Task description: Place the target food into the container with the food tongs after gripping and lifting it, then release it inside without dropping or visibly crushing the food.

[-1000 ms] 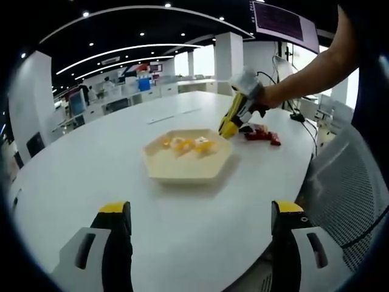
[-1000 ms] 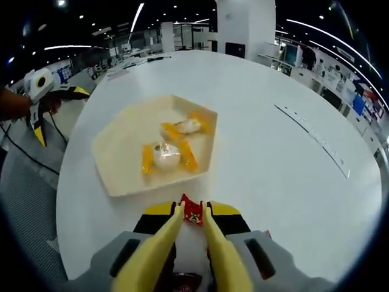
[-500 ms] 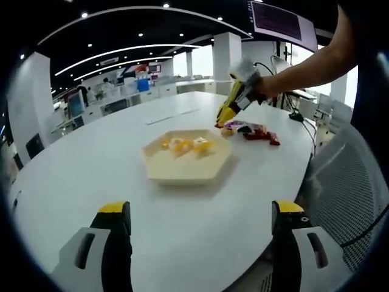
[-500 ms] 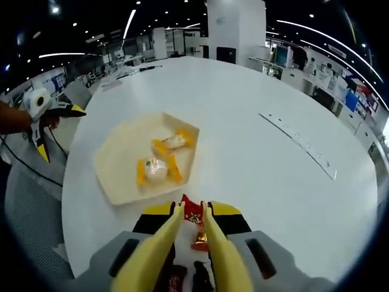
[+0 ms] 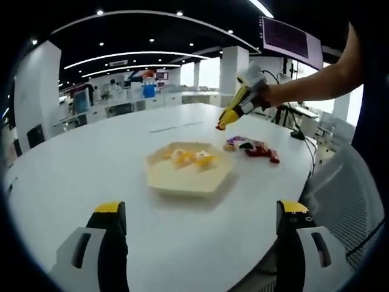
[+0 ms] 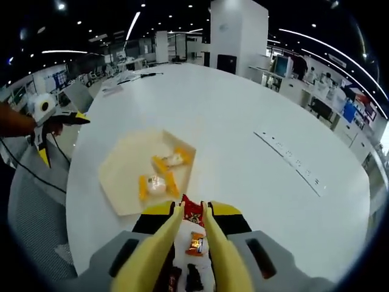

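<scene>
Tray (image 6: pixel 115 182) of yellow-wrapped pieces looks smaller under the right gripper (image 6: pixel 193 214), which has risen, pinching a red-wrapped snack (image 6: pixel 193 211) clear of the desk (image 6: pixel 243 128). Lift appears done; carrying it over the tray likely remains. Left gripper (image 5: pixel 197 243) waits spread.

Grippers: two — the left gripper (image 5: pixel 197 243) and the right gripper (image 6: pixel 194 214)
Trays: one — a pale hexagonal tray (image 6: pixel 121 182) on the table
Wrapped sweets in the tray: two, each white with orange-yellow twisted ends (image 6: pixel 154 184)
Red-wrapped sweets between the right gripper's tips: one (image 6: pixel 194 211)
Loose wrapped sweets in a small pile on the table beside the tray: several, exact number too small to tell (image 5: pixel 251 146)
Tables: one large white round table (image 6: pixel 243 152)
</scene>
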{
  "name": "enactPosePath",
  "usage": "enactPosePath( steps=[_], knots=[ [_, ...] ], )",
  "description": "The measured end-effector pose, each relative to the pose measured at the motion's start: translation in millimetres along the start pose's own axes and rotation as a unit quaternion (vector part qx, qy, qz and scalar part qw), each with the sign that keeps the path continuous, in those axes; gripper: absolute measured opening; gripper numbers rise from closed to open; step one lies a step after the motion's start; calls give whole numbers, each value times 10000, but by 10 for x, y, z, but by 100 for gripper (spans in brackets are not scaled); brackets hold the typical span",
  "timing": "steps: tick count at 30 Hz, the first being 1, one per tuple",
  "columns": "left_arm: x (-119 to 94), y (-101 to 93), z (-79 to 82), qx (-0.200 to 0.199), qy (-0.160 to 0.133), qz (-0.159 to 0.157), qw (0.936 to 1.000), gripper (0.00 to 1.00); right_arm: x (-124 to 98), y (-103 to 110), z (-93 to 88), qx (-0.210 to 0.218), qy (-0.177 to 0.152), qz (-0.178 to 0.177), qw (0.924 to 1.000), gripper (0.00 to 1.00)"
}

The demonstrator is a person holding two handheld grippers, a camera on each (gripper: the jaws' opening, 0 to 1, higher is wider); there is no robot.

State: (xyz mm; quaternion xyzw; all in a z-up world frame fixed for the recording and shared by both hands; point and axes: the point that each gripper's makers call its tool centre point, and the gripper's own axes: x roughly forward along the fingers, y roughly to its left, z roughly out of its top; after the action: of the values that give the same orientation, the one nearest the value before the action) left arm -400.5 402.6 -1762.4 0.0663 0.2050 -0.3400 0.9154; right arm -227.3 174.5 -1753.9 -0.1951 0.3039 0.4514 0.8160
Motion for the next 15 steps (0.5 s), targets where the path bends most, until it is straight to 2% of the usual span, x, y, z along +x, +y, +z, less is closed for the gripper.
enactPosePath(
  steps=[15],
  knots=[
    [-16, 24, 14, 87, -3, 68, 9999, 99, 5, 93, 268, -134, -85, 21, 9999, 20]
  ],
)
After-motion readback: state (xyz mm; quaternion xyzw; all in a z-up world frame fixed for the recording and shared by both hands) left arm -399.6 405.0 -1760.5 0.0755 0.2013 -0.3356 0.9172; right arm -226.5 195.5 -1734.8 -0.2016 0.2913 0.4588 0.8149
